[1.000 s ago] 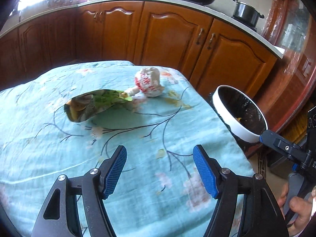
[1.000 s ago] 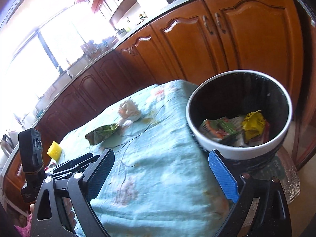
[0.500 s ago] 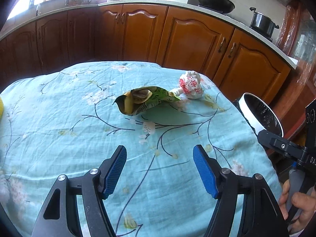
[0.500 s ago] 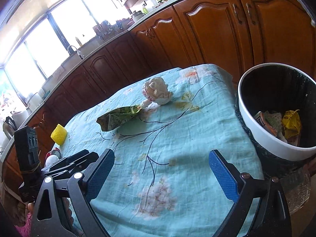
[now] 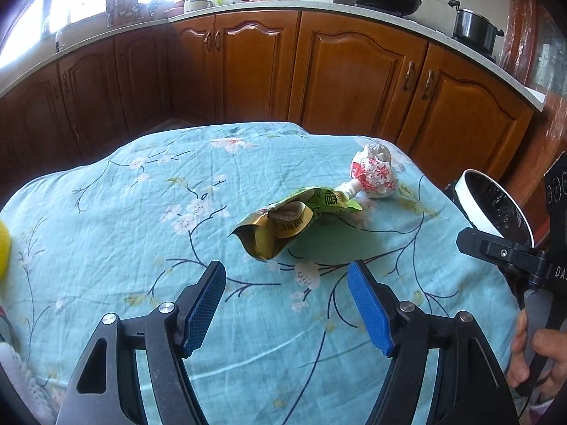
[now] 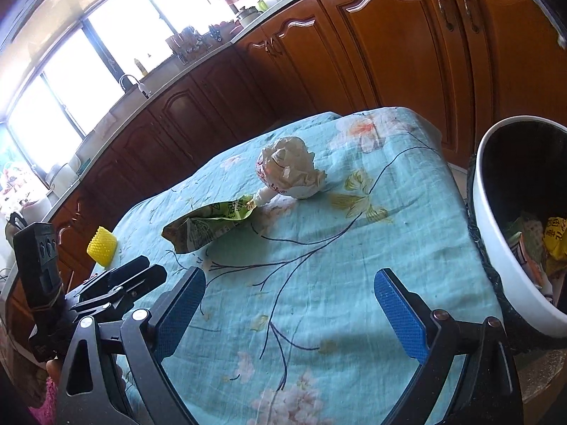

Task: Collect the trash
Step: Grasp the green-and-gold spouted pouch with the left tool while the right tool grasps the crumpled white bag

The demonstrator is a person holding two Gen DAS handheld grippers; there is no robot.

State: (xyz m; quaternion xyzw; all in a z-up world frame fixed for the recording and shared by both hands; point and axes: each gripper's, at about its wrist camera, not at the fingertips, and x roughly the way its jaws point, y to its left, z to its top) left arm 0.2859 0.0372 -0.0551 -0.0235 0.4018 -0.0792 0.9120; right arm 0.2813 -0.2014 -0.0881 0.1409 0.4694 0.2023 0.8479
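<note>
Left wrist view: left gripper (image 5: 286,295), jaws just widening and empty, faces the crumpled green foil pouch (image 5: 294,220) dead ahead; right gripper (image 6: 290,302) is spread too. Risk: 1 pad skids off slick foil.

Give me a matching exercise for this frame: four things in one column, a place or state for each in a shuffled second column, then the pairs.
Things:
1. green pouch
2. crumpled white bag
3. bin
4. left gripper

Places or states:
A. beside the table, wrappers inside
B. open, empty
C. near the table's far corner
D. lying mid-table, torn open

Pairs: 1-D, 2-C, 3-A, 4-B
</note>
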